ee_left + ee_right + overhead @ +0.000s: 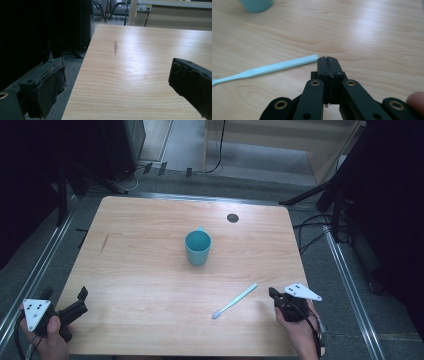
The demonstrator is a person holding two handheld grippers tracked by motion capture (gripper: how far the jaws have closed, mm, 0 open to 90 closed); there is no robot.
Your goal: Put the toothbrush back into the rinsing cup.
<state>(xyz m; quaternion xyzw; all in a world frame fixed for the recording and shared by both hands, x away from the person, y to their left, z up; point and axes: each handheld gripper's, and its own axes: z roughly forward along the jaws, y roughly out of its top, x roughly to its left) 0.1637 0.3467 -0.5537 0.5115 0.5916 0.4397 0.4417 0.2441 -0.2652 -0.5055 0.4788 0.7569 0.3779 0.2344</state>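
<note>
While I watched from the high view, my right tool point(276, 296) sat at the lower right of the frame, its jaws pressed together with nothing between them. In the right gripper view the two black jaws met tip to tip at the centre, and the near end of the toothbrush point(265, 69) lay just beside those tips, to their left; I could not tell whether they touched it. My left tool point(80, 301) rested at the lower left corner of the high view, over the near left edge of the surface point(150, 285), and its jaws stood wide apart, holding nothing. In the left gripper view those jaws framed bare wood, one at the lower left and one at the right edge of the frame.

Farther in, the pale blue toothbrush lay flat on the surface at the lower middle of the high view, slanting from its head at the lower left up to its handle end near my right tool. Beyond it, near the centre of the frame, a teal cup point(197, 248) stood upright, well apart from the toothbrush. A small dark round hole point(232, 217) showed in the surface at the upper middle.
</note>
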